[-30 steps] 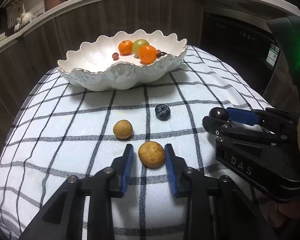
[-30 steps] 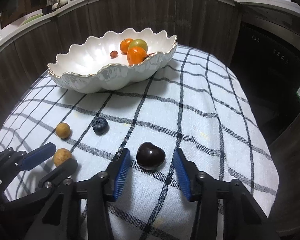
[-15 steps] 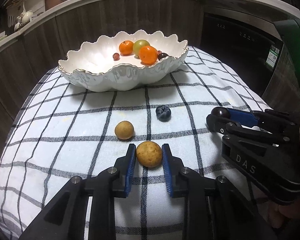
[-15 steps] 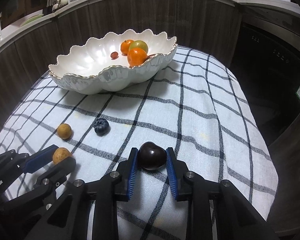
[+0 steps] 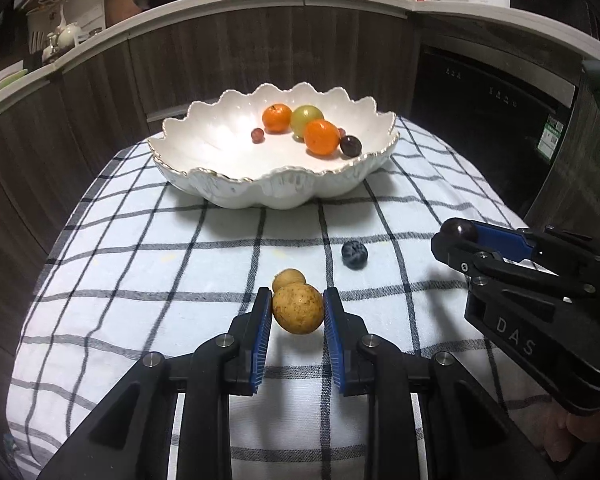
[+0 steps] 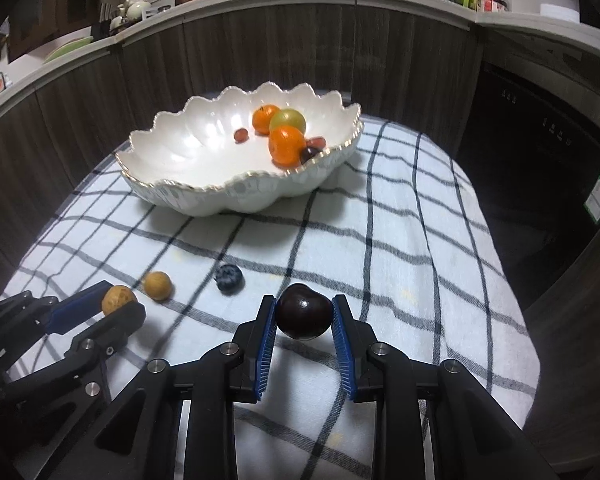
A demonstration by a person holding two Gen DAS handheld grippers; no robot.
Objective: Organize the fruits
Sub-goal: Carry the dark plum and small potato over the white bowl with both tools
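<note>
Since a second ago: both claws closed and lifted off the checked cloth (image 5: 140, 264), left gripper (image 5: 294, 316) clamped on the speckled tan fruit (image 5: 298, 308) at lower centre of its view, right gripper (image 6: 304, 318) clamped on the dark cherry (image 6: 303, 317) at lower centre of its own, shadows under each. Just beyond on the cloth: a smaller tan fruit (image 5: 288, 279) right behind the held one, a blueberry (image 5: 354, 254) to its right. Farther up, mid-frame: scalloped white bowl (image 5: 228, 196) holding two oranges (image 5: 321, 137), a green fruit (image 5: 307, 117), small red and dark berries.
</note>
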